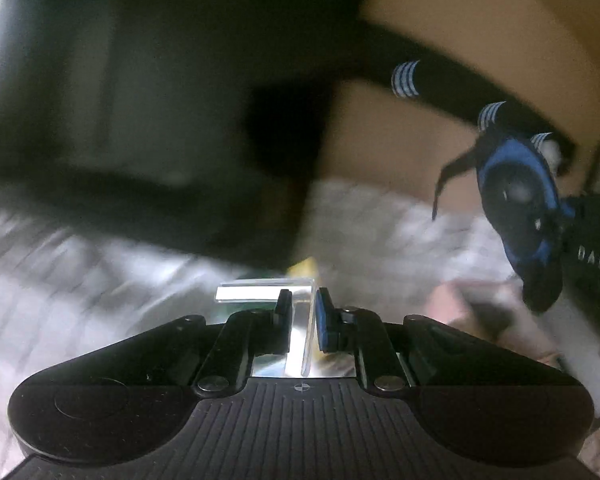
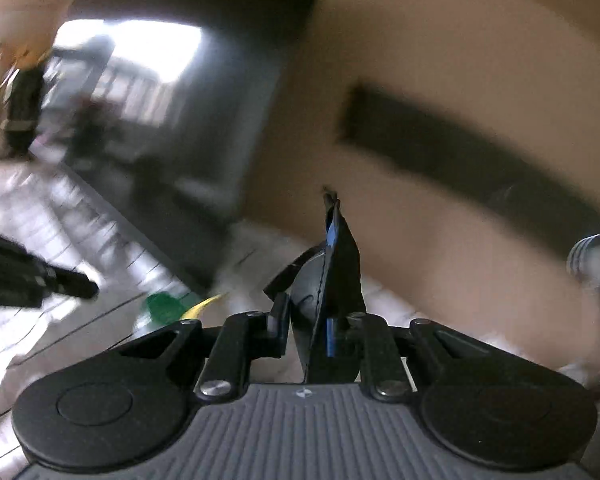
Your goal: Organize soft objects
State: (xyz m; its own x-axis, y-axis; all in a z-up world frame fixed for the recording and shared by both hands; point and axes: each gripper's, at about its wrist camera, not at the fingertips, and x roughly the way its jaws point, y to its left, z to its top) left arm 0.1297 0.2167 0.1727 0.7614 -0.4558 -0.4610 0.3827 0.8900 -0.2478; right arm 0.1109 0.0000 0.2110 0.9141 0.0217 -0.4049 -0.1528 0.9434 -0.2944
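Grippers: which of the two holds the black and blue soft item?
The right gripper: the black and blue soft item sits between its jaws, not the left gripper's.

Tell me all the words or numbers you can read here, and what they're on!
"DAS" – white letters on the black body of the right gripper, seen from the left wrist view; it may be cut off.
Nothing else is readable: the blue and black pouch shows no text, and everything else is blurred.

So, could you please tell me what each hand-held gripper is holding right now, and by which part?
The right hand-held gripper pinches a black-and-blue soft item by its lower edge. The left hand-held gripper is nearly shut with nothing soft between its fingers.
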